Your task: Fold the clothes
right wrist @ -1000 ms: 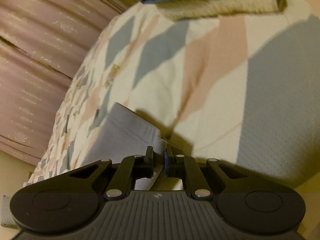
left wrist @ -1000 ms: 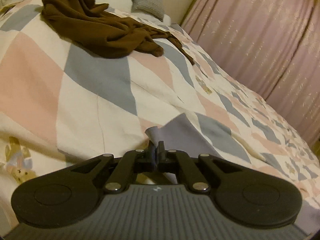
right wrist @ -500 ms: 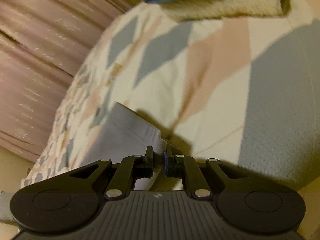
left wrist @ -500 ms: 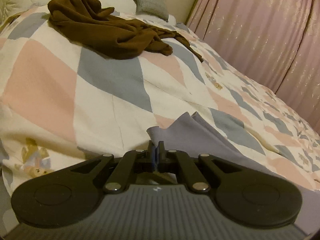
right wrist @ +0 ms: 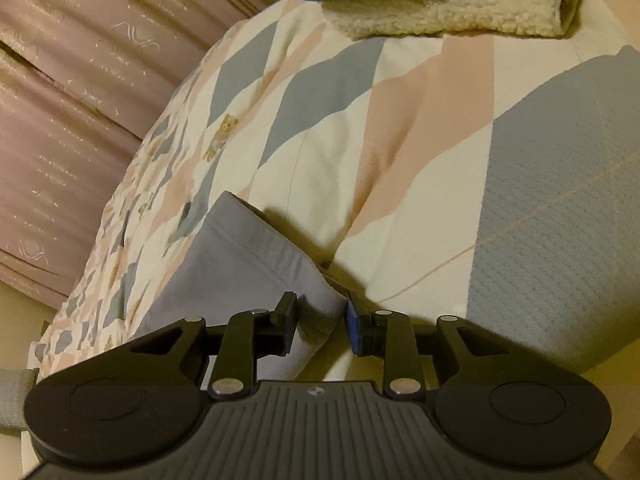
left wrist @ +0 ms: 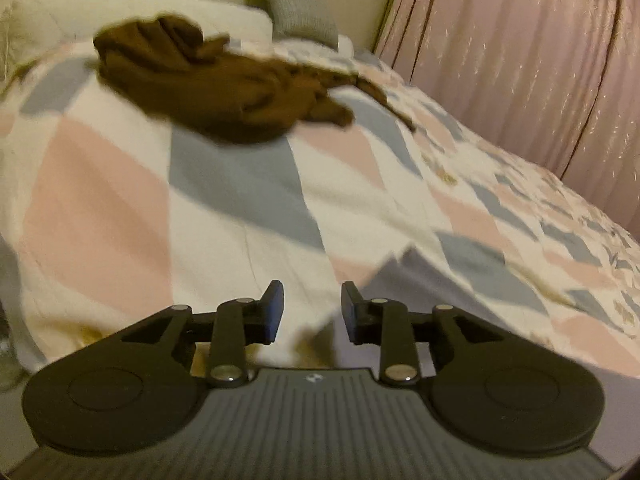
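Note:
A grey-lilac garment [right wrist: 236, 264] lies flat on the patterned quilt [right wrist: 400, 160] near the bed's edge. In the right wrist view its near corner sits between the spread jaws of my right gripper [right wrist: 322, 316], which is open. In the left wrist view the same garment [left wrist: 436, 292] lies just right of my left gripper [left wrist: 312, 306]. That gripper is open, with only quilt [left wrist: 240, 208] between its fingers. A crumpled brown garment [left wrist: 224, 84] lies further up the bed by the pillows.
Pink curtains [left wrist: 520, 60] run along the far side of the bed. A grey cushion [left wrist: 300, 8] and a white pillow [left wrist: 140, 12] sit at the head. Folded denim on a cream fleece [right wrist: 460, 12] rests at the top of the right wrist view.
Both grippers were shut on the grey-lilac garment's edge and have opened, letting it go. The left gripper has drawn back and shifted left, so the garment now lies to its right.

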`<state>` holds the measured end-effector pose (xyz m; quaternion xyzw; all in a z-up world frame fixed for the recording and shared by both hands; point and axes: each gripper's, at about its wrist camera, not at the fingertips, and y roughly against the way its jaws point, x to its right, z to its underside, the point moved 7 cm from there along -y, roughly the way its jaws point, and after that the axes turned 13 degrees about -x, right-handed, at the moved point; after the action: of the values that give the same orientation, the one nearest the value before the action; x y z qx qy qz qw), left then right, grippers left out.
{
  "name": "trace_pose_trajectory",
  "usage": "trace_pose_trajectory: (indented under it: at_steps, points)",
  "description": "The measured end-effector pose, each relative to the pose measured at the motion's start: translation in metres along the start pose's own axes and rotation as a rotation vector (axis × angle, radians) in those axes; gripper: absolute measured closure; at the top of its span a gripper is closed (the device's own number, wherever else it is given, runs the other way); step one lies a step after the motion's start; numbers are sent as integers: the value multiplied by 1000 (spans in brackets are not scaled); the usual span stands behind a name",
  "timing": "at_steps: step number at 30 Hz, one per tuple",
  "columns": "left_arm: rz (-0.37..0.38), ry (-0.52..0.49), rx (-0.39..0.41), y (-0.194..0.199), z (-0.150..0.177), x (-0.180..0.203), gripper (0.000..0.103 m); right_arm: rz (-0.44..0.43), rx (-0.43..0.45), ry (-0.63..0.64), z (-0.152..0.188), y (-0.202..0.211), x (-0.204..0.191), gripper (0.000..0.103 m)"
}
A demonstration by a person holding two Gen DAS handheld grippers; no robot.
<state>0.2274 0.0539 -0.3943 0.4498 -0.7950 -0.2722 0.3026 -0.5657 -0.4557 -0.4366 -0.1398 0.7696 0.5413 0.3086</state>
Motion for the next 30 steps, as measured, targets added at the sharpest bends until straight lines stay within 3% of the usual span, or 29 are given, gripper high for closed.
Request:
trace_pose_trajectory:
  at_steps: [3,5,10,12,13,16,21,23,27,30]
  points:
    - [60,-72,-22,0,-16,15,75,21,4,18,3,-3,-2,70]
    - [66,-141,-62,-11,-21,31,65,28,6,20,4,-4,-3,68]
    - [61,-167,-150,-49,-26,48,64,30,8,20,4,-6,-2,67]
    - [84,-170,-171,-58,-25,51,83,32,10,21,5,-6,-1,67]
    - [95,-171,-181,-62,-25,52,103,36,12,24,5,-6,-1,68]
    - [119,-213,-103,-52,-28,59,103,69,27,41,7,-5,-1,78]
    - [159,-135,43,-34,-45,55,103,51,77,50,10,1,-1,88]
    - [139,-162,37,-42,-46,61,103,54,77,46,11,0,1,88]
    - [-39,-283,-87,-80,-30,69,102,67,65,54,11,-1,0,87]
    - [-116,-299,-100,-82,-29,68,96,44,68,43,9,6,-2,75]
